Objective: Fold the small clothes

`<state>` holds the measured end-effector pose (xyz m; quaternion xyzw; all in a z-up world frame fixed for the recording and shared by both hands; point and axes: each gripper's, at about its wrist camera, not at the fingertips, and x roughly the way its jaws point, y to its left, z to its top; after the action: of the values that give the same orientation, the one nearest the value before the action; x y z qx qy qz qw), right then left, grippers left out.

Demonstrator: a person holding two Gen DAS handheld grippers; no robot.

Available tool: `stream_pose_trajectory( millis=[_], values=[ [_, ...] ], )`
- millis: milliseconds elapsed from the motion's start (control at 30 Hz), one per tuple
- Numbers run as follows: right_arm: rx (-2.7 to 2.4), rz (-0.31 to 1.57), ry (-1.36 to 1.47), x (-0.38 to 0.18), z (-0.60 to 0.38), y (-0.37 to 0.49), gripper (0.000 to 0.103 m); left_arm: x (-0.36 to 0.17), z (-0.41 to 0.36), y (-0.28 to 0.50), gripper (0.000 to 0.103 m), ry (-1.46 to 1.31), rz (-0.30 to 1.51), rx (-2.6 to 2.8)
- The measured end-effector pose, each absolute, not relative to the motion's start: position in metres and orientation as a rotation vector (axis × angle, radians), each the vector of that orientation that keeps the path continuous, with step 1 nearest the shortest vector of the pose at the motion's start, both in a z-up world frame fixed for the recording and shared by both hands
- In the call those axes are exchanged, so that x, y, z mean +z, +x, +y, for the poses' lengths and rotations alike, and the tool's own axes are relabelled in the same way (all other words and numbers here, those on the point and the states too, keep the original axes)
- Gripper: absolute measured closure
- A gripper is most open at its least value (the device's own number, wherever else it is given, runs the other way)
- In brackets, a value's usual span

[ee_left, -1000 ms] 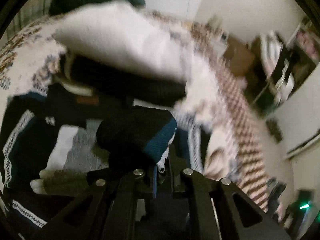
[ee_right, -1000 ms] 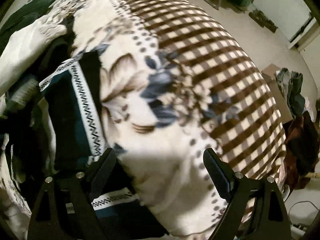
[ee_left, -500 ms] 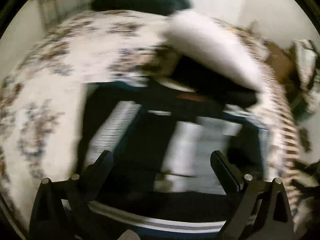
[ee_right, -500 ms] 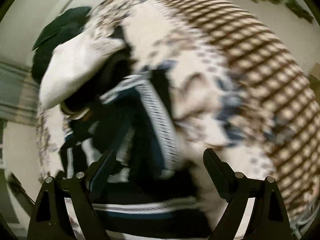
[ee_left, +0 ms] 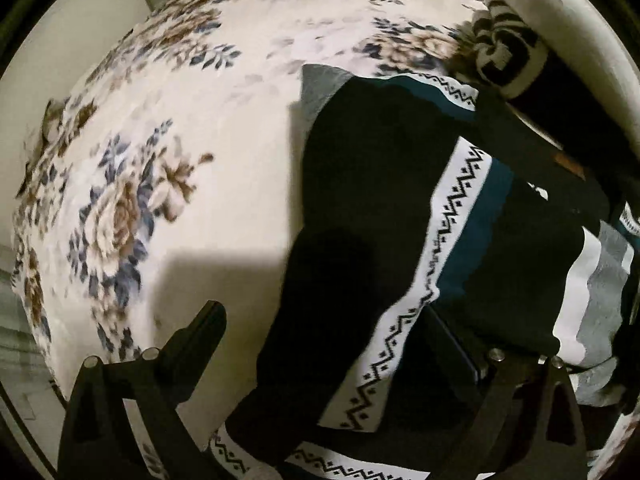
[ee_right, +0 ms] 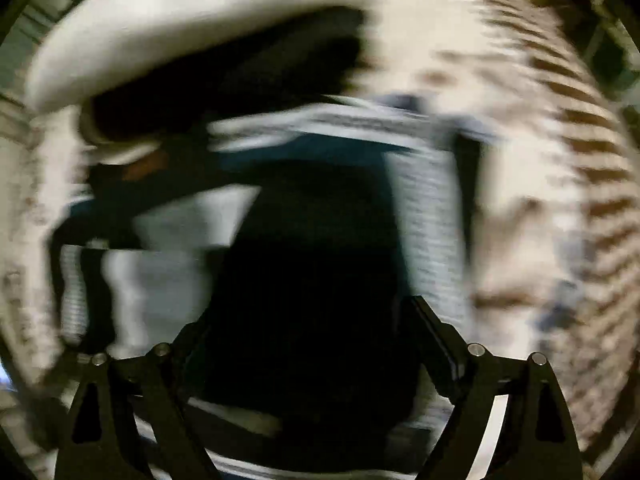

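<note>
Bedding comes first, because it is the biggest thing I see — a flowery blanket (ee_left: 168, 152) covers the whole bed, and at the far right edge it turns into brown checks (ee_right: 580, 152). On top of it lies the cloth I have to fold, a dark sweater (ee_left: 372, 200) with a white zigzag band (ee_left: 452, 216) and a blue-green strip beside it. The sweater lies just ahead of both my grippers, and its long way runs from near me toward the far side of the bed, tipping a bit to the right. Past it there is a white pillow (ee_right: 168, 40), and near that a small black-and-white striped thing (ee_left: 504, 52) that I cannot name. My left gripper (ee_left: 332, 336) has its two fingers wide apart and holds nothing. Its left finger (ee_left: 200, 332) is over bare blanket and its right finger is over the dark cloth, so the sweater's left edge runs between them. My right gripper (ee_right: 308, 324) is also spread wide with nothing in it, and it hangs right over the dark middle of the sweater — but that picture is very blurry, so I cannot tell if it touches the cloth. I think my left gripper is the one nearer to an edge I can grab. The next move, I guess, is to pinch that left edge and bring it across toward the zigzag band. The cloth is soft and could bunch up if I grab too much.
</note>
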<state>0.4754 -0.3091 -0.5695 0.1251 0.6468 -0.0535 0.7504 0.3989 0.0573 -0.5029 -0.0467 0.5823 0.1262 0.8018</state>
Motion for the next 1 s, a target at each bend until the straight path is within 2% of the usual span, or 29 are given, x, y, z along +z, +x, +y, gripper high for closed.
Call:
stream_pose_trajectory(
  millis=[67,233,400,500,533,567,600,633,767,800,867,900,1000],
  values=[
    [-0.214,1.433,0.262,-0.571,-0.336,0.451,0.014,-0.503,0.062,0.396,0.003,-0.121,1.252,0.261],
    [-0.289,1.446,0.501,-0.562,-0.386,0.404,0.014,-0.499,0.066,0.396,0.003,-0.138,1.259,0.246],
    [-0.203,1.286,0.702,-0.533,-0.386,0.413,0.014,-0.488,0.06,0.398,0.003,-0.145,1.237,0.222],
    [-0.145,1.329,0.748,-0.551,-0.371,0.434,0.014,-0.487,0.049,0.403,0.003,-0.128,1.235,0.195],
    [-0.144,1.365,0.748,-0.561,-0.368,0.441,0.022,-0.489,0.046,0.405,0.003,-0.115,1.242,0.188],
    [-0.147,1.388,0.739,-0.569,-0.365,0.445,0.038,-0.492,0.043,0.406,0.003,-0.102,1.253,0.185],
    [-0.171,1.423,0.707,-0.575,-0.36,0.447,0.092,-0.499,0.04,0.407,0.003,-0.09,1.277,0.178],
    [-0.19,1.445,0.682,-0.576,-0.358,0.447,0.098,-0.504,0.039,0.408,0.003,-0.08,1.3,0.171],
    [-0.272,1.433,0.589,-0.571,-0.371,0.437,0.098,-0.522,0.047,0.402,0.003,-0.053,1.365,0.127],
    [-0.277,1.464,0.605,-0.576,-0.377,0.434,0.095,-0.521,0.05,0.4,0.003,-0.042,1.367,0.124],
    [-0.279,1.51,0.647,-0.581,-0.386,0.43,0.08,-0.515,0.054,0.396,0.003,-0.037,1.37,0.128],
    [-0.294,1.516,0.649,-0.577,-0.388,0.427,0.067,-0.509,0.055,0.393,0.003,-0.046,1.364,0.133],
    [-0.297,1.439,0.659,-0.549,-0.386,0.418,0.065,-0.489,0.054,0.388,0.003,-0.103,1.333,0.136]
  ],
)
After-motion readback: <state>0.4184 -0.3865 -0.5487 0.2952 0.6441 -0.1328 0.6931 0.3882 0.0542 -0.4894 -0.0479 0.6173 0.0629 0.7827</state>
